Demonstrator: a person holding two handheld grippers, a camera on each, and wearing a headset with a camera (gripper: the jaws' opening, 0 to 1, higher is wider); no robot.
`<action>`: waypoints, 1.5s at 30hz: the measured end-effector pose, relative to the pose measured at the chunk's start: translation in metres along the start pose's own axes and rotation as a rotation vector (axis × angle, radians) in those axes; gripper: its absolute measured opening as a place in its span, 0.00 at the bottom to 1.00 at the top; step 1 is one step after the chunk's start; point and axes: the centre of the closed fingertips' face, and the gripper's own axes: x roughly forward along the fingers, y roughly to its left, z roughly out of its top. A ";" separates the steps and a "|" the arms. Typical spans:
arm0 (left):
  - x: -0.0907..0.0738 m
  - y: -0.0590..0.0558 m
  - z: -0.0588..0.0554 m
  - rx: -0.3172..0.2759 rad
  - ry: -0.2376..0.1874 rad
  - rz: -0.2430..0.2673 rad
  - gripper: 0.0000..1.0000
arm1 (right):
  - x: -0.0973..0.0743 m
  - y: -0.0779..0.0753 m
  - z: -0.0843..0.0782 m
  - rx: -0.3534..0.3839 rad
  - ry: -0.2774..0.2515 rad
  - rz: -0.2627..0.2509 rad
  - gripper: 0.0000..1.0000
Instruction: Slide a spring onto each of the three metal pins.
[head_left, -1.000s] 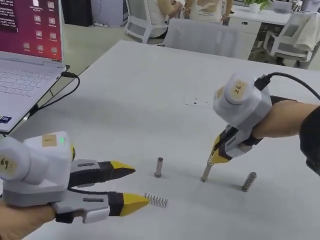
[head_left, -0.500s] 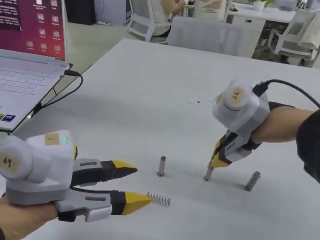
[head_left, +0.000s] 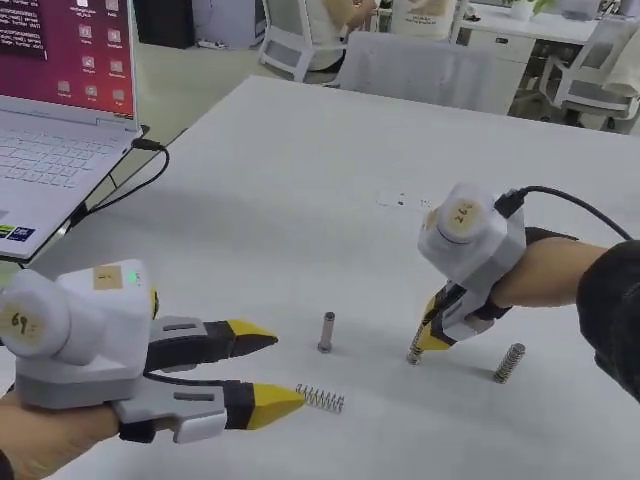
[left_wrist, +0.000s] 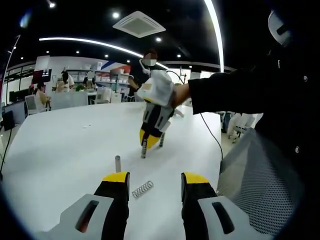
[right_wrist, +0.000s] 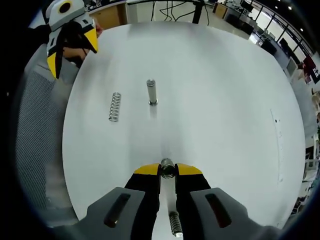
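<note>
Yellow jaws of the right gripper (head_left: 430, 338), clamped on a spring (right_wrist: 167, 168), have sunk lower over the middle pin (head_left: 414, 353), nearly seating it; the left gripper (head_left: 288, 371), jaws apart, hovers by the loose spring (head_left: 322, 400).

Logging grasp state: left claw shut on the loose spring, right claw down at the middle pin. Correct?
No: the left claw is open; the loose spring lies free near its tips, as the left gripper view shows. The right claw is down at the middle pin, shut on a second spring.
</note>
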 end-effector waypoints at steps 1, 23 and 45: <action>0.000 0.000 0.000 0.000 0.000 0.000 0.35 | 0.001 0.000 -0.001 0.000 0.000 -0.003 0.09; 0.002 -0.002 0.000 -0.006 0.003 -0.002 0.35 | 0.008 -0.001 -0.005 0.021 -0.004 -0.004 0.09; 0.002 -0.002 -0.001 -0.009 0.006 -0.005 0.35 | 0.010 -0.001 -0.012 0.033 0.006 -0.004 0.17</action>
